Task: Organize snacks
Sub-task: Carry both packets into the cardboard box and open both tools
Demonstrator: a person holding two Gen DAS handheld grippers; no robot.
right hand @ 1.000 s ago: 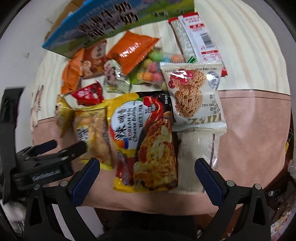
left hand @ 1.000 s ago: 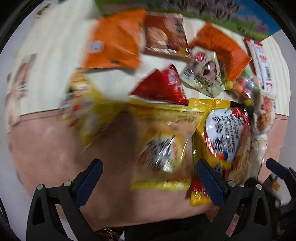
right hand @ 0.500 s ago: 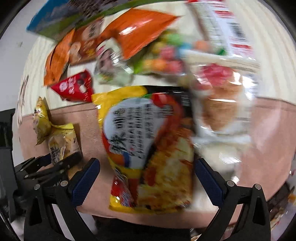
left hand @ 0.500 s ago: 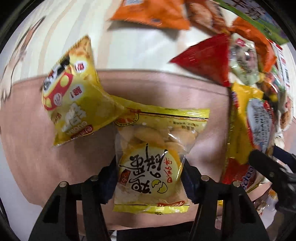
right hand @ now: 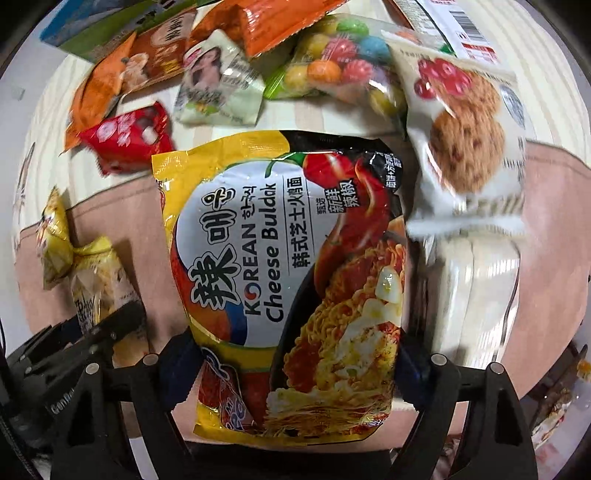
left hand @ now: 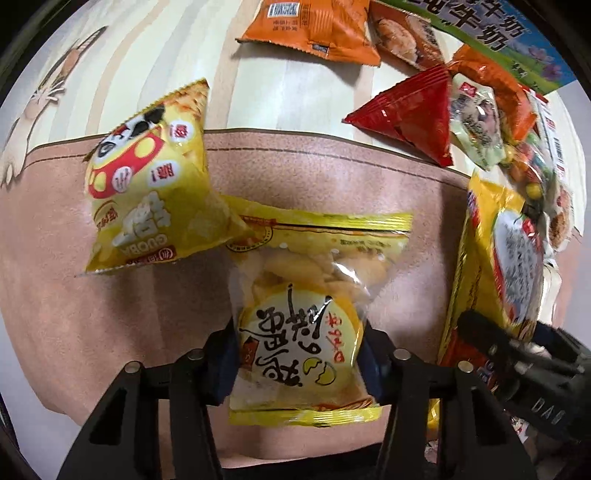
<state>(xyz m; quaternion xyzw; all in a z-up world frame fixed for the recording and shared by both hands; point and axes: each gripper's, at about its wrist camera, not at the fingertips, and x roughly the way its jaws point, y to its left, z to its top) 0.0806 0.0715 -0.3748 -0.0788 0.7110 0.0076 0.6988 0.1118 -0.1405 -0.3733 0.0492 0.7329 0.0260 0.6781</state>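
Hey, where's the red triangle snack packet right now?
In the left wrist view the red triangle packet lies upper right on the striped cloth, between the orange packet and the pale green packet.

Bare pink mat (left hand: 74,314) was left clear beside the yellow mushroom packet (left hand: 147,192). Passage was blocked by crowded packets: noodle bag (right hand: 288,280), cookie pack (right hand: 469,147), candy bag (right hand: 340,62).

Both claws point down, closing.
Left claw (left hand: 299,363) pinches a packet; right claw (right hand: 297,373) straddles another.
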